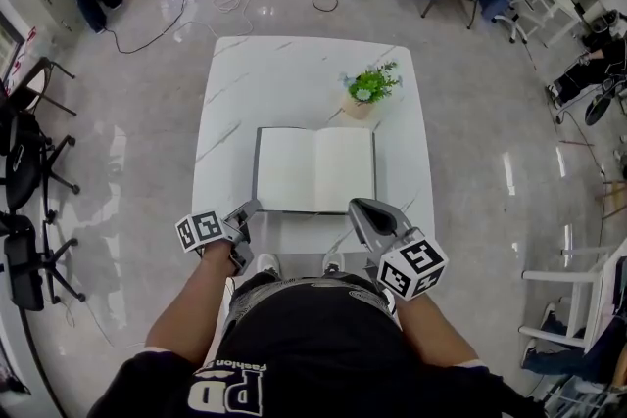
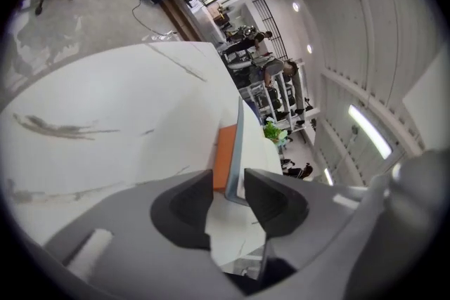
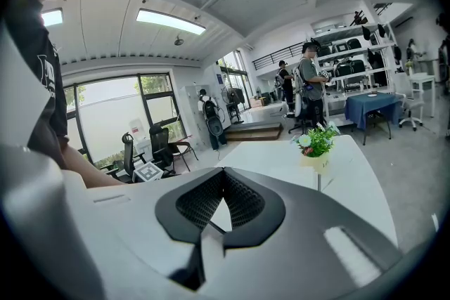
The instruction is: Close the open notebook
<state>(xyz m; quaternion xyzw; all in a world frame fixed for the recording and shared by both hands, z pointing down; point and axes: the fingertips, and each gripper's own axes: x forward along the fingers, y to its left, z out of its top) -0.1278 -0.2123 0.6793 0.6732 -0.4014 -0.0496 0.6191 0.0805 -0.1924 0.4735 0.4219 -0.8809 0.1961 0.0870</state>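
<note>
Open notebook (image 1: 315, 169) lies flat on the tabletop (image 1: 294, 73), toward the near side. Left gripper (image 1: 249, 210) jaws apart around its near-left cover corner. Right gripper (image 1: 361, 209) closed, empty. Cover judged stiff and light: pinch there.

The right gripper's grey tongs (image 3: 223, 175) were closed tip to tip above a white counter (image 3: 274, 152). A small potted plant with green leaves and pale flowers (image 3: 314, 144) stood upright near the counter's right edge.
</note>
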